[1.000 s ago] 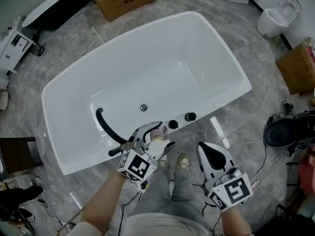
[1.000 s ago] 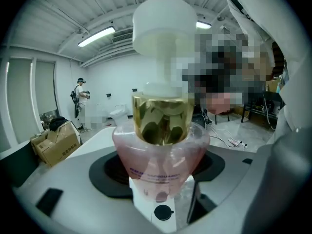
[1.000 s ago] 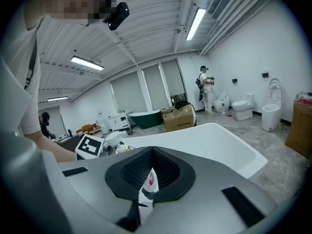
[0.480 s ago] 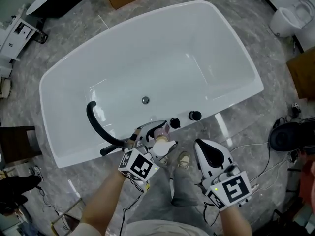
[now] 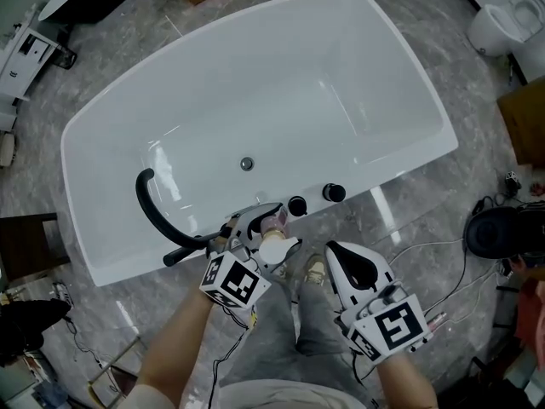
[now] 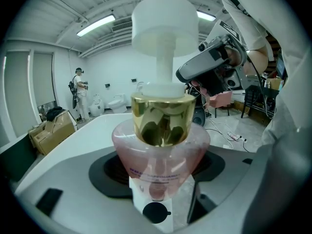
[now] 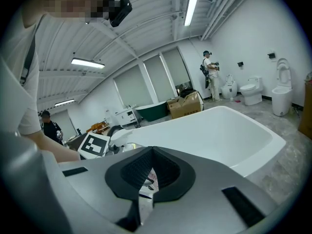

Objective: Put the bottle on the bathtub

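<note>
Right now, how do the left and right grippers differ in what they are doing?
The left gripper is clamped on a pink pump bottle; the right gripper has its jaws together on nothing. The left gripper is at the bathtub's near rim, close to the black faucet; the right gripper is farther back, over the floor by the person's legs. Both are white and carry a marker cube.

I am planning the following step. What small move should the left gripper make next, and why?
Probably ease the left gripper forward and down so the bottle meets the bathtub rim. Its jaws are clamped on the bottle, which seems to hang at the rim's near edge, just left of the black knob. The right gripper is shut and empty.
</note>
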### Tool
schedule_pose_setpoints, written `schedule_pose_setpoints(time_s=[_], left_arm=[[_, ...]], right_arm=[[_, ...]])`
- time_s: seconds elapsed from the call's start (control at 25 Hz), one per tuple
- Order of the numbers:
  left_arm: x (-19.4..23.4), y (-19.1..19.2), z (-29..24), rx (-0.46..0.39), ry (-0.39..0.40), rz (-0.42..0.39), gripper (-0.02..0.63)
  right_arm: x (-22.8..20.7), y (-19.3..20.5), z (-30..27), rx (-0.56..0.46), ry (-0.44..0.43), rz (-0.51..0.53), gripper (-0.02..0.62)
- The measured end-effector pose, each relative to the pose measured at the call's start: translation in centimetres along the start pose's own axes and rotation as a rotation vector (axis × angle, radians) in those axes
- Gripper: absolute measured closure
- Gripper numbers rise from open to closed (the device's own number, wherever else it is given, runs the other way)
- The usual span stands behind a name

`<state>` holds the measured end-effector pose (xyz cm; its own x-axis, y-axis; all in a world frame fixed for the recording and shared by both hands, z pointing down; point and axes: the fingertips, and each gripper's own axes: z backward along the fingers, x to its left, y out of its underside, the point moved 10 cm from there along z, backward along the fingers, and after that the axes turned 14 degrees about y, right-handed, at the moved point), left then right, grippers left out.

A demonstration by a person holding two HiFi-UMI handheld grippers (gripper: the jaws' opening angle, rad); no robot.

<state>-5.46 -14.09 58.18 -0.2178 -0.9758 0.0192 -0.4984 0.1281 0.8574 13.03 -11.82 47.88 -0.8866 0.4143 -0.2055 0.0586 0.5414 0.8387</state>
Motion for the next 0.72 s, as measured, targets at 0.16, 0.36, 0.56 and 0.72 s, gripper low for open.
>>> schedule_pose_setpoints(time_s=[0.16,0.36,0.56,0.72], left_arm=[[-0.2,0.4,-0.2,0.008,0.017,0.009,0.264],[0.2,1.1,-0.7,0.019,0.024,0.008,0.264],[0.6,1.8,-1.5,0.017,0.040,0.025,0.264],[0.7,2.5,-2.0,0.013,0.051,0.036,0.264]], right_arm=[[0.1,0.4,0.0,0.016,-0.006,-0.016,0.569],[0.1,0.8,-0.6,0.027,-0.017,-0.027,0.569],[0.1,1.6,-0.9,0.043,-0.018,-0.032,0.569],[0.0,2.1,-1.1,0.059,-0.019,-0.038,0.569]])
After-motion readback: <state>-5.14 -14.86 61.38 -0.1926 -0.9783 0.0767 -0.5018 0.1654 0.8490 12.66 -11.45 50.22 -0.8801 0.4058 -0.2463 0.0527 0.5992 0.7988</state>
